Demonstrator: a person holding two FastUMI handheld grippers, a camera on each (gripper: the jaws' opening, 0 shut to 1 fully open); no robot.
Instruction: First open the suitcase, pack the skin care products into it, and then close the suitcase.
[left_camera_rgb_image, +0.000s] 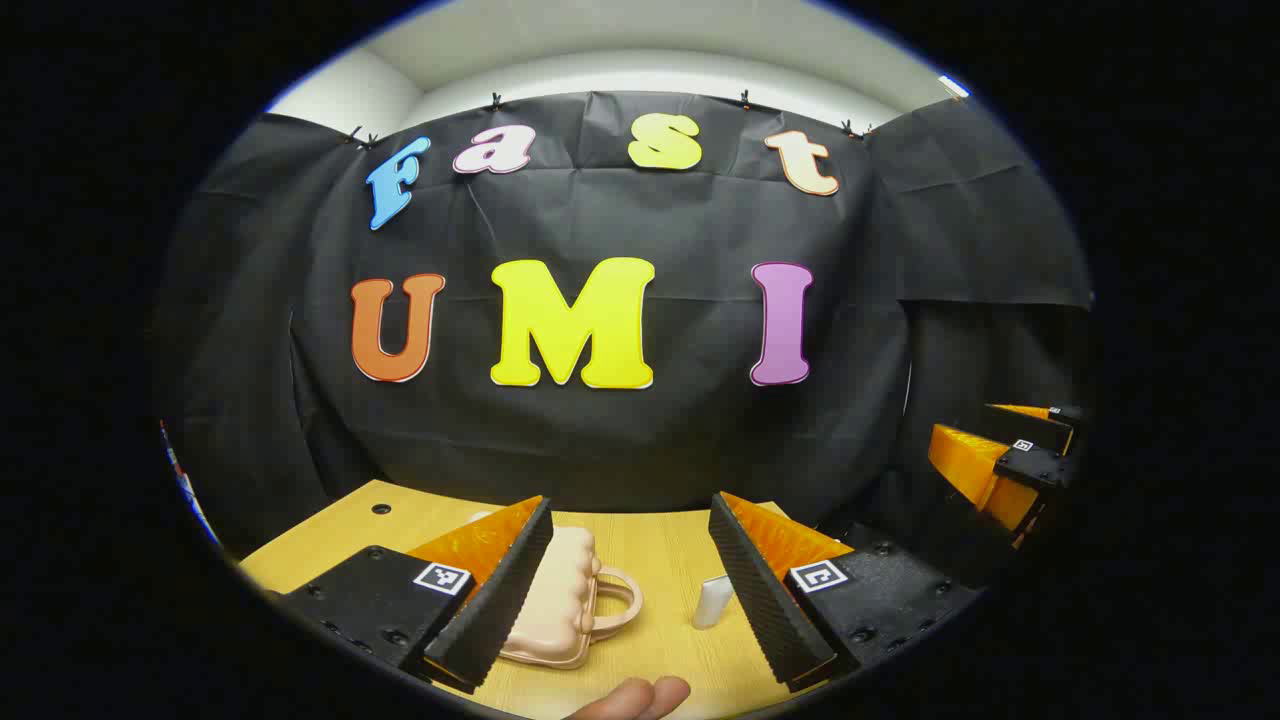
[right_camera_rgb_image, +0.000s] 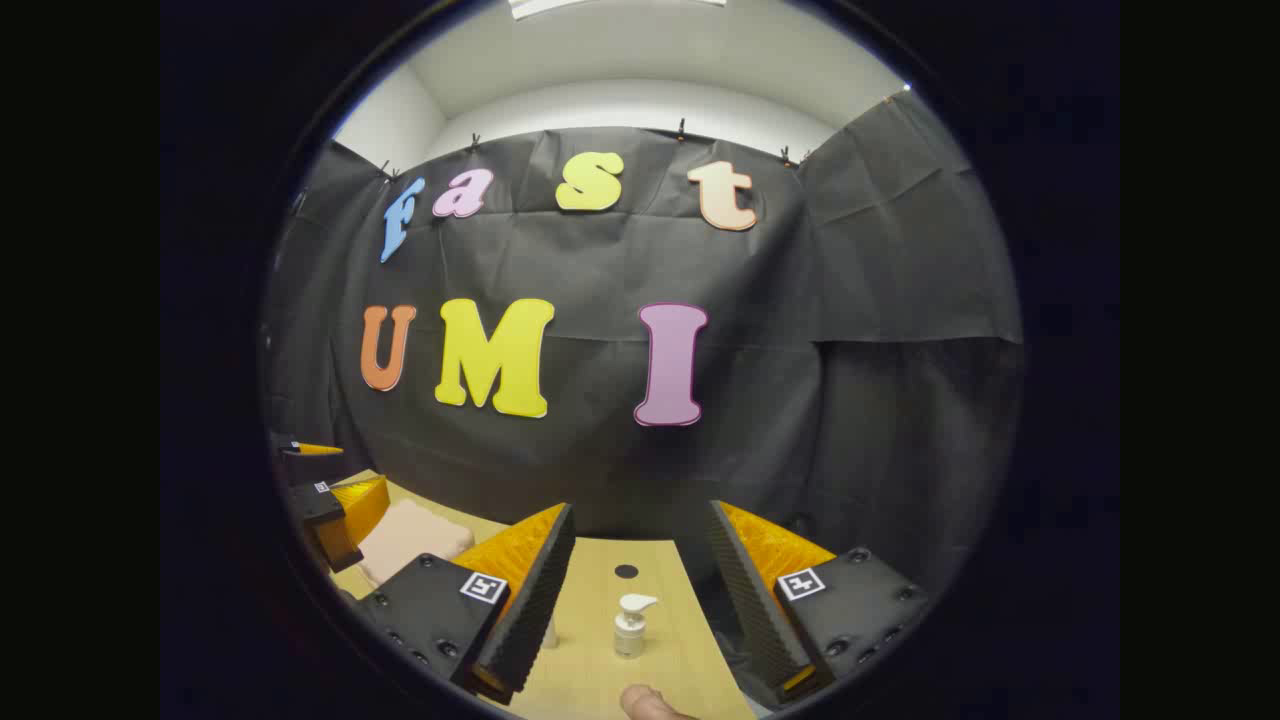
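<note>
Left gripper (left_camera_rgb_image: 630, 590) is held level above the light wooden tabletop (left_camera_rgb_image: 660, 560), pointing at the booth's back wall, jaws released and wide apart, nothing between them. A person's fingertips (left_camera_rgb_image: 640, 697) poke in at the bottom edge of the left gripper view. The small peach-pink plastic suitcase with a loop handle (left_camera_rgb_image: 560, 610) lies closed on the tabletop, partly behind the left finger. A small white rectangular skin care container (left_camera_rgb_image: 713, 603) stands just beside the inner face of the right finger, apart from the suitcase.

Right gripper (right_camera_rgb_image: 640, 590) has the same pose: level, above the tabletop, facing the back wall, jaws released and empty. A small clear pump bottle with a white pump head (right_camera_rgb_image: 631, 625) stands upright on the tabletop between the fingers, touching neither. In the right gripper view the suitcase sits toward the tabletop's left edge, next to the left gripper.
</note>
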